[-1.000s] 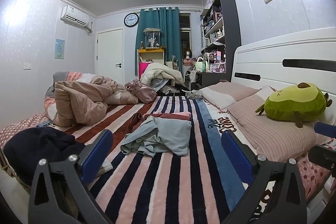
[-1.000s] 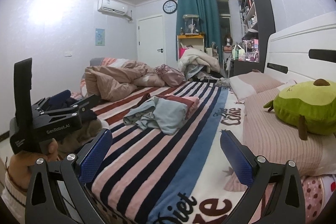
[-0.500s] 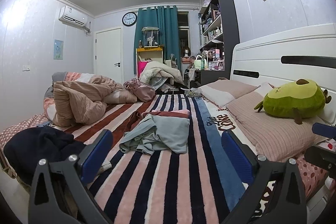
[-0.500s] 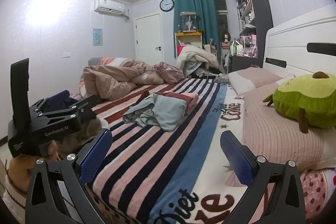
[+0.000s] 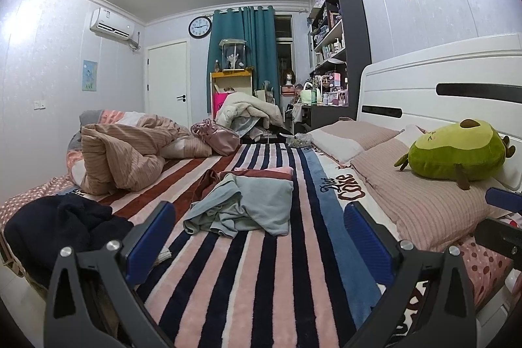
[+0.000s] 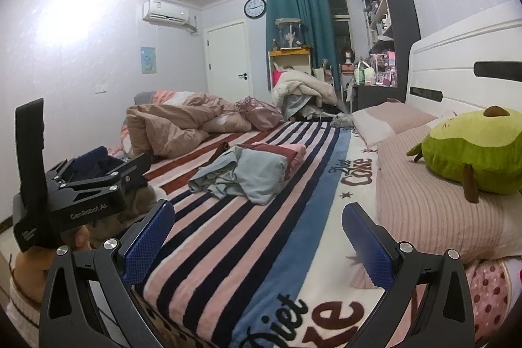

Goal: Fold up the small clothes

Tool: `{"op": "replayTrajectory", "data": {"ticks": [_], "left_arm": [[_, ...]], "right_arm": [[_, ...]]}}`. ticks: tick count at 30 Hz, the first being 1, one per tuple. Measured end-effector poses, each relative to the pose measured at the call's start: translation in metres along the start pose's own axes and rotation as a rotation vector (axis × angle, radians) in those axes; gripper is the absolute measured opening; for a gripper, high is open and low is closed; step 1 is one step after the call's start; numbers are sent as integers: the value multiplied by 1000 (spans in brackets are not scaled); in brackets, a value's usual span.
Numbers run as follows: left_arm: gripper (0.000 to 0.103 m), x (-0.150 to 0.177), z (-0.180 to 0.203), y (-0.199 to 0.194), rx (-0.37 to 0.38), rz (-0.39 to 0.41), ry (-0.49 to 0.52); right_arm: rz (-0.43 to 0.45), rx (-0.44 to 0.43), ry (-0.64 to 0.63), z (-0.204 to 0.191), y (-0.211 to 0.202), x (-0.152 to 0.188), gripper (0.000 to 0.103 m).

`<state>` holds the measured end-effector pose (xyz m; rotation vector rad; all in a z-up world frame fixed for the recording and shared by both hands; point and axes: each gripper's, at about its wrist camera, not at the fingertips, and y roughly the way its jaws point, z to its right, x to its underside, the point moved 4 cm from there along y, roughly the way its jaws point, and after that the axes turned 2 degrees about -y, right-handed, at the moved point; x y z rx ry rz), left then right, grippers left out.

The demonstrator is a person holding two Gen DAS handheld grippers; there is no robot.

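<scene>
A crumpled pale blue-grey garment [image 5: 243, 207] lies mid-bed on the striped blanket [image 5: 261, 276], partly over a folded red and pink pile [image 5: 261, 173]. It also shows in the right wrist view [image 6: 243, 176], with the pile [image 6: 284, 150] behind it. My left gripper [image 5: 259, 237] is open and empty, held above the blanket short of the garment. My right gripper [image 6: 257, 237] is open and empty over the bed's near end. The left gripper's body [image 6: 81, 185] shows at the right wrist view's left.
A dark garment heap [image 5: 62, 227] lies at the bed's left edge. A bunched pink duvet [image 5: 130, 158] fills the far left. Pillows [image 5: 424, 201] and a green avocado plush [image 5: 456, 149] line the right, against the white headboard [image 5: 440, 87].
Both grippers have drifted slightly lower and back; the garment pile sits a little higher in both views. Nothing was taken hold of.
</scene>
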<state>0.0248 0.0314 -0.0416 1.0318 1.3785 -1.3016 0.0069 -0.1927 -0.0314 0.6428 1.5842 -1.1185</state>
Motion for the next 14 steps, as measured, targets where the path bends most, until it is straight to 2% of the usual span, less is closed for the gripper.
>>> {"op": "replayTrajectory", "data": {"ticks": [10,14], "left_arm": [[102,2,1,-1,11,-3,0],[102,2,2,-3,35,-5,-2]], "right_arm": [[-1,10,13,-4,-2,1,103],[-5,62,4,-8,-1,3,103]]}}
